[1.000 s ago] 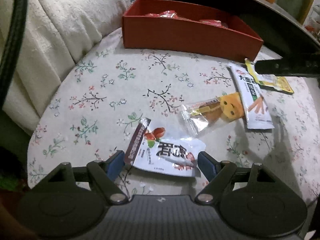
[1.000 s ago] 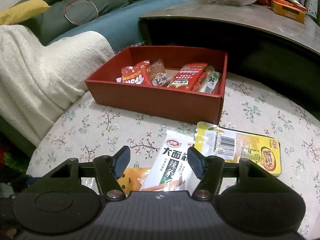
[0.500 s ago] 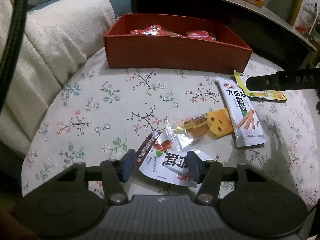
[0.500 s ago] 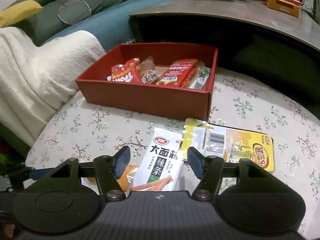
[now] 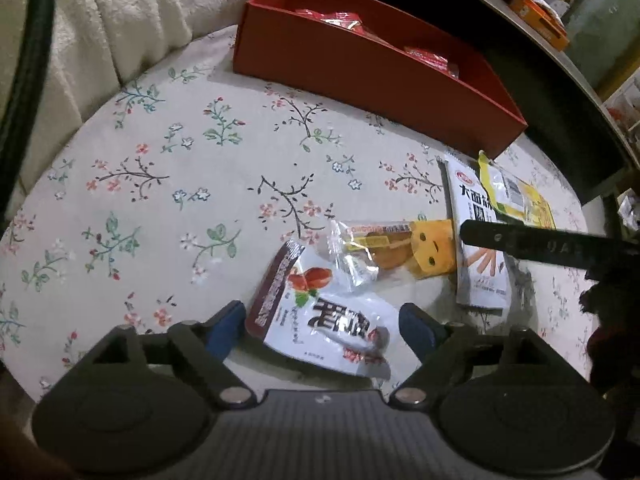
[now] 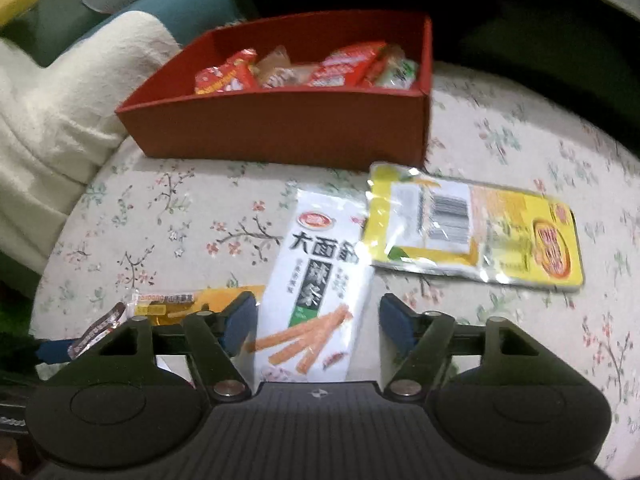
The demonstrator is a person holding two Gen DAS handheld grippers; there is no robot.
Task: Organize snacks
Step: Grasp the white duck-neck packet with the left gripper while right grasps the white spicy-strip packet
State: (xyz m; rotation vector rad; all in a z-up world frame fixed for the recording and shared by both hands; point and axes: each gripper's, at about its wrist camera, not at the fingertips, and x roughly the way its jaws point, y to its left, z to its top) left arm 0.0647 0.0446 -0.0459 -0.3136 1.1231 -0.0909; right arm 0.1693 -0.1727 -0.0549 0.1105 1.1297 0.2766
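Left gripper (image 5: 322, 326) jaws opening astride white snack packet (image 5: 332, 320); red box (image 5: 372, 68) beyond.

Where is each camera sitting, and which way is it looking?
Left wrist: on the left gripper, looking down at the white date packet between its opening jaws; the right gripper's finger crosses the picture's right edge.
Right wrist: on the right gripper, looking down at the white stick-snack packet between its opening jaws.
Both show the red box, the yellow packet and the flowered tablecloth.
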